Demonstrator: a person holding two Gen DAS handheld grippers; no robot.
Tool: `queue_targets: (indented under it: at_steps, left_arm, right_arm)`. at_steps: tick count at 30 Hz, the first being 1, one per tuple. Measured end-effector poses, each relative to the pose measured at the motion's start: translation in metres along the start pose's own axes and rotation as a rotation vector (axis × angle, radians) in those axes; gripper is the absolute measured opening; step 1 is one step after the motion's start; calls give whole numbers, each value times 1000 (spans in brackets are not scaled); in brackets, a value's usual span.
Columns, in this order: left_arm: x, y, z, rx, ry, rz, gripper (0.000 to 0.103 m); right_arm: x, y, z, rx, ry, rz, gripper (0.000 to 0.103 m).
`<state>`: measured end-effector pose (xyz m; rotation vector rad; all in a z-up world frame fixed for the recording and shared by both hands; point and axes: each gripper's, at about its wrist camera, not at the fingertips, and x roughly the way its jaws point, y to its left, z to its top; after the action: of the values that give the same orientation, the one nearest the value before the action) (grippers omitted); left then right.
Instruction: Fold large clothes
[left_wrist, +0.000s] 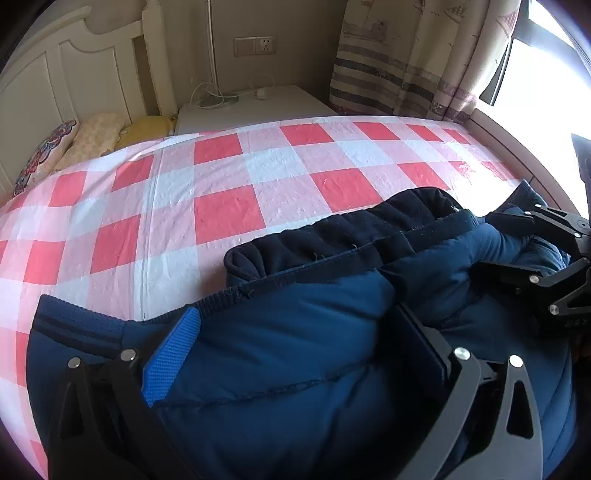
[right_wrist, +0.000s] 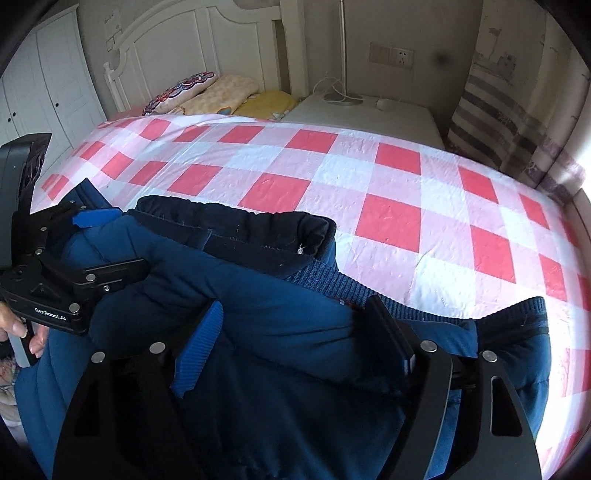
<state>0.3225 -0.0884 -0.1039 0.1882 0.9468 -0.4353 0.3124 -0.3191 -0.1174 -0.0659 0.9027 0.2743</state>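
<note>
A padded navy-blue quilted jacket with a dark fleece lining and ribbed knit hem (left_wrist: 314, 332) is bunched at the near edge of the bed, on the red, pink and white checked bedsheet (left_wrist: 221, 218). The left hand-held gripper (left_wrist: 299, 354) is seen with its fingers spread wide around a thick bulge of the padding; the blue ribbed pad (left_wrist: 173, 362) lies against the fabric on the left, though whether anything is truly squeezed cannot be told. The right hand-held gripper (right_wrist: 295, 347) is likewise spread around a fold of the same jacket (right_wrist: 258, 295), just beside the ribbed hem band (right_wrist: 325, 280) (the jaws look too far apart to be pinching).

The step in hand is judged to be an early one: the garment is gathered, not yet laid flat, and no fold is seen. The next move calls for a firm hold on two points of the hem or shoulders, then the jacket to be carried far onto the sheet and spread out. Bulky padding is likely to slip from a shallow grip, so a thin edge should be taken.
</note>
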Motion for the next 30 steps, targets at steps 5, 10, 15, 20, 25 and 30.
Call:
queue_targets:
  at_steps: [5, 10, 15, 20, 25, 30]
  left_arm:
    - [1, 0, 0, 3, -3, 4, 101]
    - [1, 0, -1, 2, -3, 3, 101]
    - [1, 0, -1, 2, -4, 3, 101]
    - [1, 0, -1, 3, -2, 3, 101]
    - [-7, 0, -2, -3, 1, 22, 101]
    - [-51, 9, -13, 27, -70, 109, 101]
  right_arm:
    - [2, 1, 0, -1, 3, -1, 78]
    - [3, 1, 0, 0, 4, -1, 79]
    - [5, -2, 0, 15, 7, 16, 81]
    - [6, -2, 0, 20, 13, 18, 82]
    - [-5, 1, 0, 8, -4, -15, 89]
    - [-40, -4, -6, -3, -75, -106, 91]
